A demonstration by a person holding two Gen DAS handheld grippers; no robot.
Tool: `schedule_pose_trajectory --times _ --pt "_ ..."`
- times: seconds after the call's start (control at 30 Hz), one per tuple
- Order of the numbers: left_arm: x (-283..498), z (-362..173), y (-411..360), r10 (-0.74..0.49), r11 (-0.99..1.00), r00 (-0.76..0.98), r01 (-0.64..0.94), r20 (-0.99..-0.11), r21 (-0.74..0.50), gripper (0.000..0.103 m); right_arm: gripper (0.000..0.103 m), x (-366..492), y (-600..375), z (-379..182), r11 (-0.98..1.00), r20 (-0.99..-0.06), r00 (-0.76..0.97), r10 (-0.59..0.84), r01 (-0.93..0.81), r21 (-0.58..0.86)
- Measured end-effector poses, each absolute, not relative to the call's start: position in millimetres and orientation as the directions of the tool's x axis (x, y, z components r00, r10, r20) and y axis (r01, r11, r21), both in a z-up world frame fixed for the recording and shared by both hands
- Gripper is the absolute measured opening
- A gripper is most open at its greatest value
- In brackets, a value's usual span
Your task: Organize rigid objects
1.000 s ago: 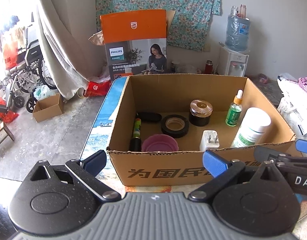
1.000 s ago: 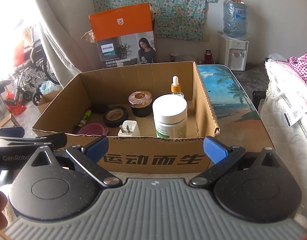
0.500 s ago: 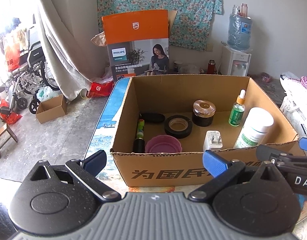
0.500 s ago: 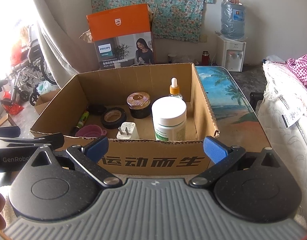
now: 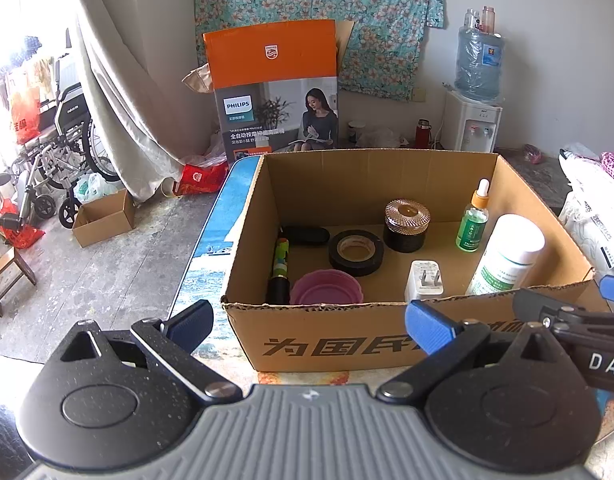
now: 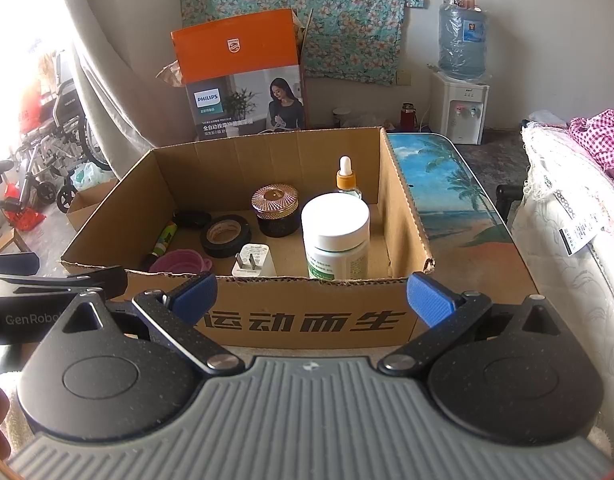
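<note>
Rigid objects sit together inside the open cardboard box (image 5: pixel 331 344) on the counter (image 6: pixel 459 216), none seen outside it. Far right stands the dropper bottle (image 5: pixel 473 220); near right, the white-capped jar (image 6: pixel 335 236); in the middle, the dark jar with the ribbed copper lid (image 5: pixel 406 224), the black tape roll (image 5: pixel 356 252) lying flat, and the white plug adapter (image 5: pixel 424 282). At the near left you have the pink cup (image 5: pixel 325 288). The marker-like tube (image 5: pixel 280 268) lies along the left wall, its long axis running near to far, with a black case (image 5: pixel 307 235) at its far end.

Your left hand-held gripper (image 5: pixel 307 322) and right hand-held gripper (image 6: pixel 311 294) both stand wide apart and carry nothing, level with the box's near wall and just short of it. Everything lies beyond and below that wall. The left one is nearer the tube and cup; the right one is nearer the white-capped jar and dropper bottle.

This layout fits either items gathered in the box for good, or a boxful waiting to be sorted out; the views do not settle which.
</note>
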State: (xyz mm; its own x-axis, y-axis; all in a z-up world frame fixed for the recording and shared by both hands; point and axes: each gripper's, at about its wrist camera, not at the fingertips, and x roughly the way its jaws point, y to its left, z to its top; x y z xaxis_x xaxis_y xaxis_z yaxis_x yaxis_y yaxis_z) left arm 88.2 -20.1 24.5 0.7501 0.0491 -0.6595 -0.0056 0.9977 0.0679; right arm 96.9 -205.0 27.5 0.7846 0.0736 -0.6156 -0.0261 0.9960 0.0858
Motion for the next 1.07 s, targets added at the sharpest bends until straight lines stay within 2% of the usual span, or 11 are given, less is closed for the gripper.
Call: schedule_pose_trajectory --times 1.07 --pt "87.4 24.8 -20.4 0.049 0.998 0.749 -0.006 -0.661 0.067 0.103 0.102 93.6 -206.0 28.9 0.996 -0.616 0.785 0.071 -0.022 0.087"
